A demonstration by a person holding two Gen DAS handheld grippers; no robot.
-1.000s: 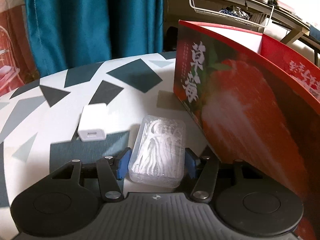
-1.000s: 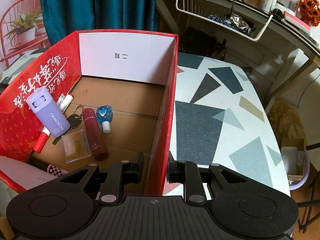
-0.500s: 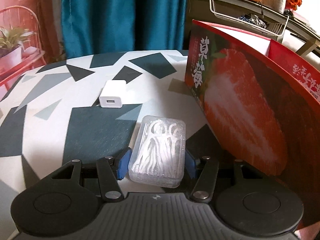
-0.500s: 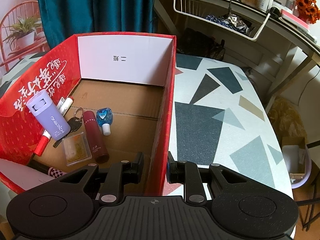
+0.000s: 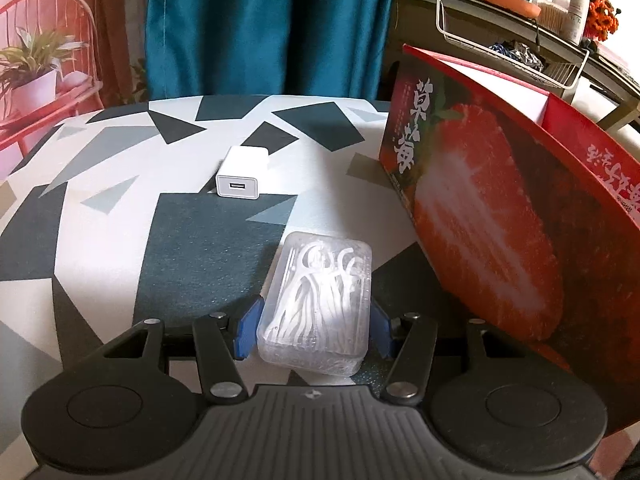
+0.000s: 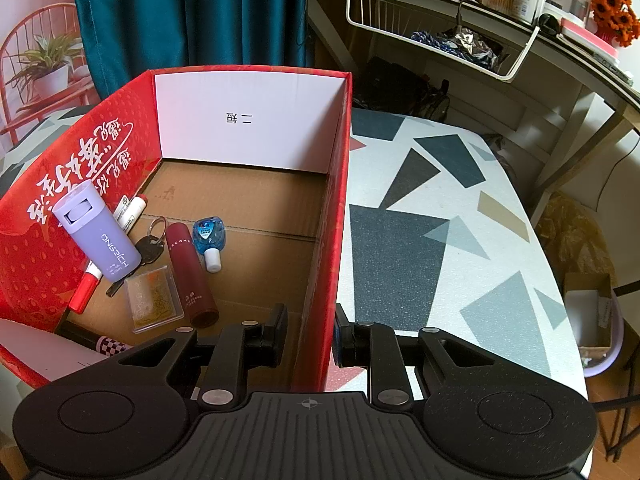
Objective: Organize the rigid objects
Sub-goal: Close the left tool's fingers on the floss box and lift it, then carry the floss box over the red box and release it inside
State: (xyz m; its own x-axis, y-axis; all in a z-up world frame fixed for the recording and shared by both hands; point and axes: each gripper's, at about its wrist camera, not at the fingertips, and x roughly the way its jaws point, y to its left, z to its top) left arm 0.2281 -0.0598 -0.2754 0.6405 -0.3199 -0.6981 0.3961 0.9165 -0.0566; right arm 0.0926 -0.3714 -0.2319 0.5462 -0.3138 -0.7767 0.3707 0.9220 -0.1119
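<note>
My left gripper (image 5: 313, 332) has its jaws closed on the clear floss-pick case (image 5: 320, 306), held just above the patterned counter (image 5: 100, 240). My right gripper (image 6: 310, 334) pinches the near right wall of the red strawberry box (image 6: 336, 216) between its jaws. Inside the box lie a lavender bottle (image 6: 96, 232), keys (image 6: 150, 246), a maroon tube (image 6: 190, 272) and a small blue bottle (image 6: 209, 238). Farther out on the counter, left of the box, sits a white charger (image 5: 242, 178)
</note>
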